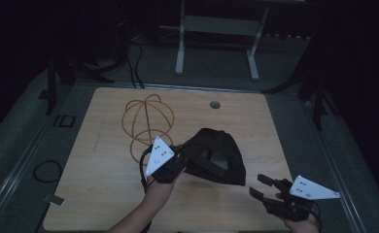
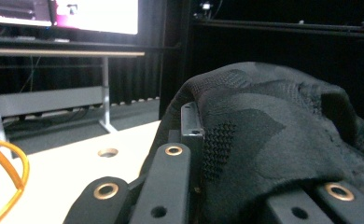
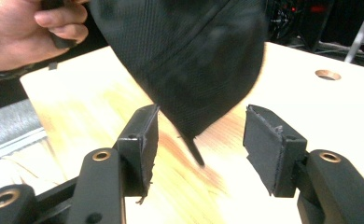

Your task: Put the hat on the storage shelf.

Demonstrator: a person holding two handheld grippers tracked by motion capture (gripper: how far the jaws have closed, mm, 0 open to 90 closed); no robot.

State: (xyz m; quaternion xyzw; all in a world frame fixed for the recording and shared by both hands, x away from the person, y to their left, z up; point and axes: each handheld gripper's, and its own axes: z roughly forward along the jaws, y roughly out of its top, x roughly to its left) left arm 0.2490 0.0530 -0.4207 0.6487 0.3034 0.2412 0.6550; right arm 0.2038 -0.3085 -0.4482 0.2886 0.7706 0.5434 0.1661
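A black cap of mesh fabric is held up over the wooden table near its front middle. My left gripper is shut on the cap's left side. In the left gripper view the fabric drapes over my left gripper and hides one jaw. My right gripper is open at the front right, just short of the cap's lower edge. In the right gripper view the cap hangs ahead of the gap of my right gripper, nothing between the pads, and the other hand shows at the top left.
A looped orange cable lies on the table behind the left gripper, also at the left edge of the left gripper view. A round hole sits near the table's far edge. A desk frame stands on the dark floor beyond.
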